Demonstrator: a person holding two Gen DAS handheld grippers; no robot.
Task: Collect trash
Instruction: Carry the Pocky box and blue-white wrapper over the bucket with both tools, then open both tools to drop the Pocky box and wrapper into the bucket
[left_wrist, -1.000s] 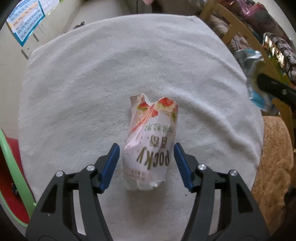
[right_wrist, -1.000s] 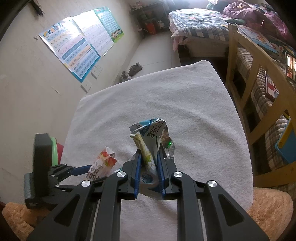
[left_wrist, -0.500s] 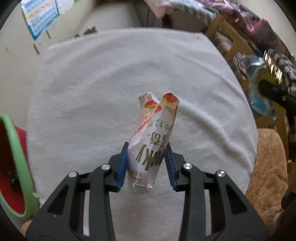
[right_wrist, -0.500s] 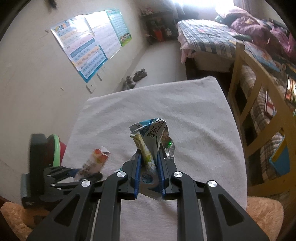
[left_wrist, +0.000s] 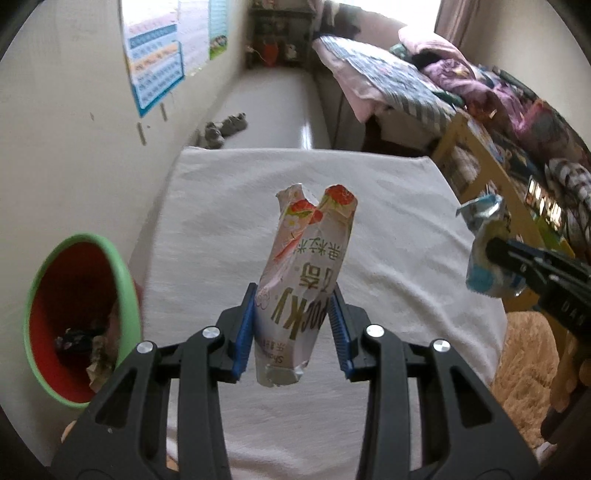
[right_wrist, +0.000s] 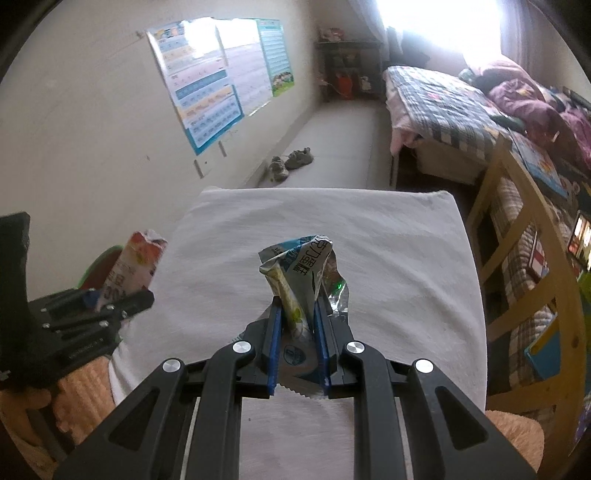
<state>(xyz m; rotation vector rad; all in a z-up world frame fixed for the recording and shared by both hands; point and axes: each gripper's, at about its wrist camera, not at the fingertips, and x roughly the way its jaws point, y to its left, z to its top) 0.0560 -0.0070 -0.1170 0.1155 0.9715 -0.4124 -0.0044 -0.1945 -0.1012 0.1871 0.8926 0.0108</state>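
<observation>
My left gripper (left_wrist: 293, 295) is shut on a pink Pocky wrapper (left_wrist: 306, 269) printed with strawberries, lifted clear above the white towel (left_wrist: 229, 229). In the right wrist view the same wrapper (right_wrist: 135, 264) shows at the left. My right gripper (right_wrist: 297, 304) is shut on a crumpled blue and silver snack wrapper (right_wrist: 299, 266), also held above the towel (right_wrist: 388, 258); it appears at the right edge of the left wrist view (left_wrist: 487, 251). A bin (left_wrist: 127, 280) with a green rim and red inside stands low to the left, with scraps at its bottom.
A fuzzy tan cushion (left_wrist: 524, 354) lies at the lower right. A wooden chair frame (right_wrist: 517, 221) and cluttered beds stand to the right. Posters (right_wrist: 207, 96) hang on the left wall, and a pair of shoes (right_wrist: 290, 164) sits on the floor beyond the towel.
The left jaws closed on the Pocky wrapper and lifted it off the towel, bringing the bin into view. The right gripper rose a little with its wrapper still held.
</observation>
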